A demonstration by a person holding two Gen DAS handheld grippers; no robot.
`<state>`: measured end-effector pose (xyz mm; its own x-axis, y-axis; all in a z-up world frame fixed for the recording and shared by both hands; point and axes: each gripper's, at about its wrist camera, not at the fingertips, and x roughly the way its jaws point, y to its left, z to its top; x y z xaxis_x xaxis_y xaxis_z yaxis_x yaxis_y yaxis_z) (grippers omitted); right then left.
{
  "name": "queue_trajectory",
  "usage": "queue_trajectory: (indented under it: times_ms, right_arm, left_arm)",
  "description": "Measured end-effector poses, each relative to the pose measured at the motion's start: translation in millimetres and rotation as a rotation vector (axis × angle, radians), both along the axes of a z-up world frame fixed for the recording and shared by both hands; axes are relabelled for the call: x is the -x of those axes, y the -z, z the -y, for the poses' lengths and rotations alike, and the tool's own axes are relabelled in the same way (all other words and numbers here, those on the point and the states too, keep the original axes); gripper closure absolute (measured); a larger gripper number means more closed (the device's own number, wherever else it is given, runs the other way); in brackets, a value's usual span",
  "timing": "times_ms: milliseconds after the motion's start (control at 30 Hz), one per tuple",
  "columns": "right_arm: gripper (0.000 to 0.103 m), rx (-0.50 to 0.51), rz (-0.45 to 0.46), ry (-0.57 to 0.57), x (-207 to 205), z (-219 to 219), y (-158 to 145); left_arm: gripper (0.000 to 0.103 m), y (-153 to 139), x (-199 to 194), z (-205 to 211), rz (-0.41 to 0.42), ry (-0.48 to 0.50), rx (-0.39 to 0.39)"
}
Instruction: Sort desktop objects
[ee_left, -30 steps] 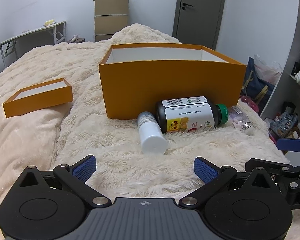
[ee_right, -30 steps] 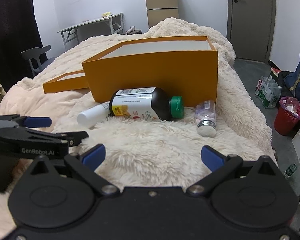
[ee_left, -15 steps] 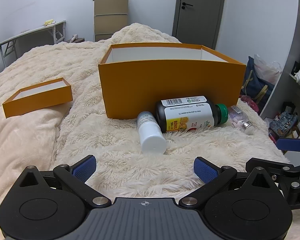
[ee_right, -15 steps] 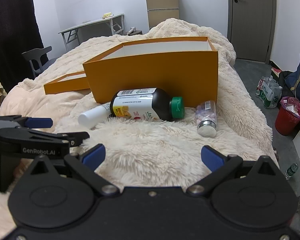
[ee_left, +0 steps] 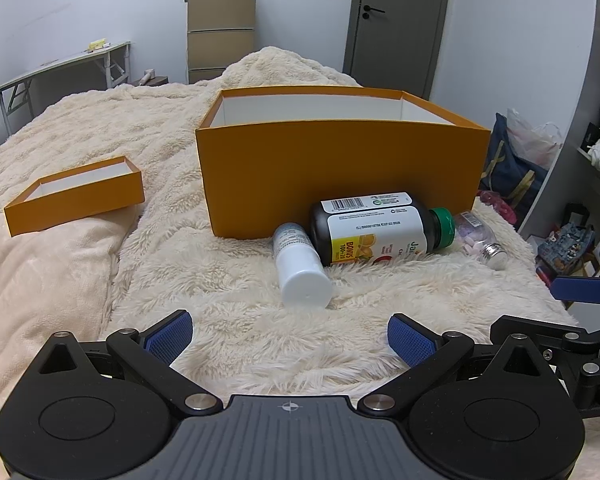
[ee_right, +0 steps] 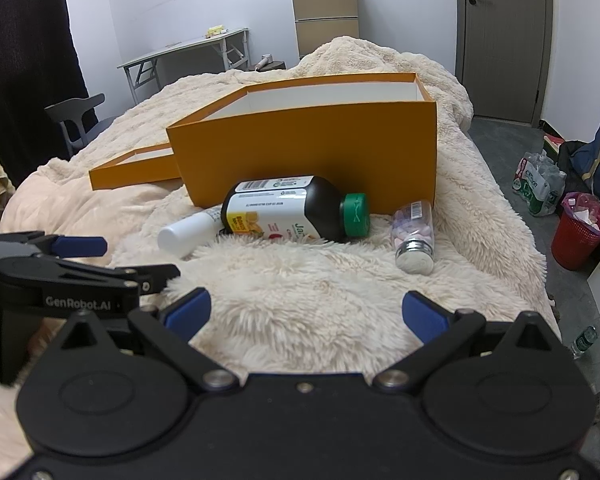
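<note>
Three bottles are lying on their sides on a fluffy cream blanket [ee_left: 228, 280], all just in front of a large open orange box [ee_left: 340, 172]. The big dark bottle [ee_left: 376, 228] with a green cap is lying closest to the box's front wall, apparently touching it. A white bottle [ee_left: 300, 266] is resting against the dark bottle's base end, its flat end pointing away from the box. A small clear bottle [ee_right: 414, 236] of pale pills is lying beside the green cap, near the box's corner. An orange lid [ee_left: 76, 196] is sitting off to the side of the box. The left gripper [ee_left: 290, 336] and right gripper [ee_right: 306, 316] are both hovering short of the bottles, jaws spread wide, holding nothing.
</note>
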<state>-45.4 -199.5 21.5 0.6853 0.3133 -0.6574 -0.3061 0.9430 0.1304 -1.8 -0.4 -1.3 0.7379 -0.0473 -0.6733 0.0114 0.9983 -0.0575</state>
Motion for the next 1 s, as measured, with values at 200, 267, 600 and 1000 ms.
queue_trajectory:
  times_ms: [200,267,600,1000]
  right_arm:
    - [0.000,-0.003,-0.001,0.000,0.5,-0.2,0.8]
    - [0.000,-0.004,0.000,0.000,0.8,-0.3,1.0]
    - [0.000,-0.008,-0.002,-0.004,-0.2,1.3,0.4]
    - [0.000,-0.008,-0.004,-0.008,-0.9,1.7,0.5]
  left_arm:
    - [0.000,-0.2,0.0,1.0,-0.001,0.001,0.000]
    - [0.000,-0.3,0.0,1.2,-0.001,0.001,0.001]
    - [0.000,-0.8,1.5,1.7,-0.002,0.005,0.002]
    - [0.000,-0.8,1.0,0.3,-0.002,0.007,0.003]
